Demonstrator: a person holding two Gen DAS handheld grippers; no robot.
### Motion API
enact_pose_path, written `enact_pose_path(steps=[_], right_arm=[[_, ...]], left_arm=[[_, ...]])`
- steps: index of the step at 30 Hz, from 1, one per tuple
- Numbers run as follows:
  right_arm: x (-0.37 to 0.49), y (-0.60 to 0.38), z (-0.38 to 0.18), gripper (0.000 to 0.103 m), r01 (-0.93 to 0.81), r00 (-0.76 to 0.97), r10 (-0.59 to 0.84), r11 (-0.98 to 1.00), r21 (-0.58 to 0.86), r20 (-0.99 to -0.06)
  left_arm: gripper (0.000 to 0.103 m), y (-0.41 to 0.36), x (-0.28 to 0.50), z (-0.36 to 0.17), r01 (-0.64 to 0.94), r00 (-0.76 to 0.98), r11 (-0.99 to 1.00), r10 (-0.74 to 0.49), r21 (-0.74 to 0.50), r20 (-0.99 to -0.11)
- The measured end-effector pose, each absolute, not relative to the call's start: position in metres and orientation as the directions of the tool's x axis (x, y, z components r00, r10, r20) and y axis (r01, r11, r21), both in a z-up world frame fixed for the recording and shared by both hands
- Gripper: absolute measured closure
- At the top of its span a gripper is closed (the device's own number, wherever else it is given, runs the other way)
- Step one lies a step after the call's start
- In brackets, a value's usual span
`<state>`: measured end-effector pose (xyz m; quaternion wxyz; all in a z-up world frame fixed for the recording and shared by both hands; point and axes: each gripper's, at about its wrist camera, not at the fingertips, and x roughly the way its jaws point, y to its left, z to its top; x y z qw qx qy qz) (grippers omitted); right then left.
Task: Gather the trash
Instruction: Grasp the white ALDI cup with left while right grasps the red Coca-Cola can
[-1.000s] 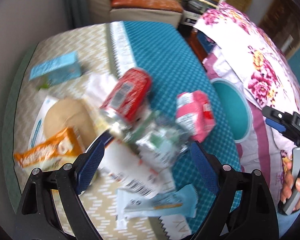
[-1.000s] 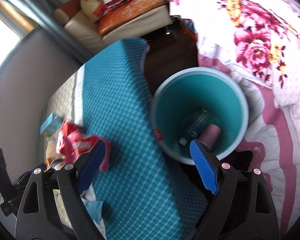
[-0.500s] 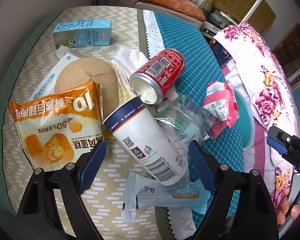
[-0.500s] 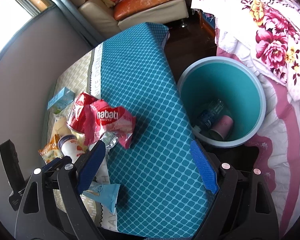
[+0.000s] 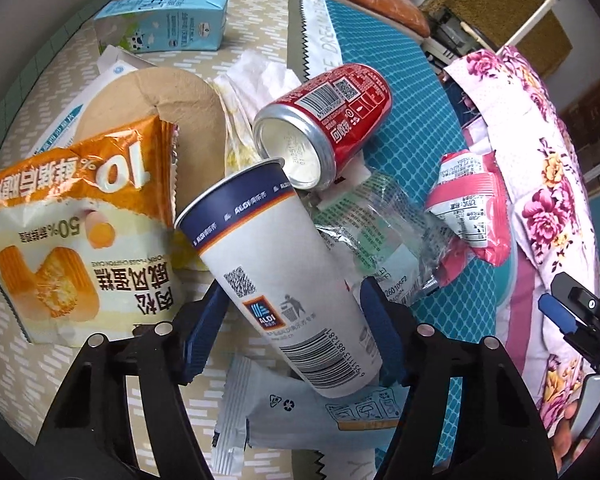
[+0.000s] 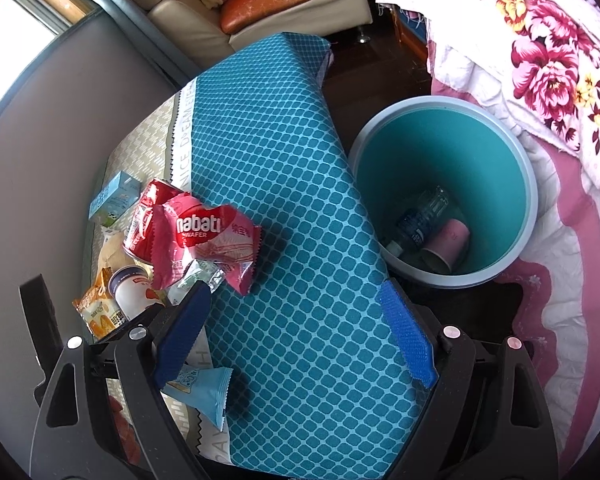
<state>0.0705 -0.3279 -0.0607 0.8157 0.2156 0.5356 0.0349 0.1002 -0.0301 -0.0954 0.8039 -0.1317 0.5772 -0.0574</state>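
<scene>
Straddling one white ALDI paper cup (image 5: 284,280), left gripper (image 5: 292,328) with blue pads spread wide, just beside its walls. Lying around: one red can (image 5: 328,120), one orange cake bag (image 5: 68,236), one milk carton (image 5: 164,24). Right gripper (image 6: 296,336) gaping, empty; teal bin (image 6: 516,152) holding one bottle (image 6: 420,220), one pink cup (image 6: 448,244).

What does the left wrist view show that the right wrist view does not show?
Only the left wrist view shows the left gripper, its jaws open around the lying paper cup, and the clear wrapper. Only the right wrist view shows inside the bin: a bottle and a pink cup. Both show the red can and milk carton.
</scene>
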Motion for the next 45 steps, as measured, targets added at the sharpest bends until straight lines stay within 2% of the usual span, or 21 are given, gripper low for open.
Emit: enact_pose_path(steps=[4, 8, 10, 19, 27, 31, 40, 41, 43, 45], right_arm=[[0.073, -0.329, -0.064, 0.021, 0.18, 0.417, 0.291, 0.902, 0.392, -0.861], [0.075, -0.327, -0.064, 0.021, 0.181, 0.409, 0.295, 0.901, 0.394, -0.863], [0.078, -0.326, -0.062, 0.021, 0.178, 0.409, 0.293, 0.903, 0.39, -0.864], [0.103, -0.299, -0.028, 0.021, 0.105, 0.442, 0.293, 0.922, 0.374, -0.848], [0.156, -0.221, -0.005, 0.021, -0.058, 0.39, 0.373, 0.923, 0.381, -0.842], [0.188, -0.177, -0.024, 0.022, -0.099, 0.315, 0.363, 0.931, 0.35, -0.877], [0.232, -0.144, -0.092, 0.022, -0.041, 0.164, 0.286, 0.958, 0.283, -0.944], [0.233, -0.142, -0.096, 0.023, -0.04, 0.159, 0.284, 0.959, 0.282, -0.946], [0.232, -0.136, -0.104, 0.036, -0.049, 0.154, 0.293, 0.956, 0.289, -0.944], [0.23, -0.133, -0.103, 0.037, -0.065, 0.175, 0.301, 0.953, 0.294, -0.937]], left_arm=[[0.035, -0.034, 0.102, -0.098, -0.047, 0.331, 0.964, -0.233, -0.263, -0.914], [0.045, -0.041, 0.101, -0.093, 0.03, 0.335, 0.967, -0.249, -0.254, -0.909], [0.047, -0.04, 0.097, -0.084, 0.067, 0.359, 0.966, -0.257, -0.25, -0.897], [0.048, -0.004, 0.092, -0.028, 0.135, 0.467, 0.947, -0.32, -0.291, -0.825], [0.048, 0.054, 0.113, -0.007, 0.1, 0.543, 0.949, -0.303, -0.298, -0.783], [0.048, 0.081, 0.124, -0.012, 0.072, 0.548, 0.946, -0.302, -0.316, -0.78], [0.048, 0.108, 0.137, -0.03, 0.051, 0.534, 0.933, -0.326, -0.356, -0.78], [0.048, 0.11, 0.138, -0.032, 0.049, 0.53, 0.932, -0.329, -0.359, -0.781], [0.048, 0.11, 0.138, -0.034, 0.05, 0.527, 0.932, -0.33, -0.359, -0.783], [0.048, 0.11, 0.139, -0.035, 0.05, 0.525, 0.931, -0.332, -0.361, -0.784]])
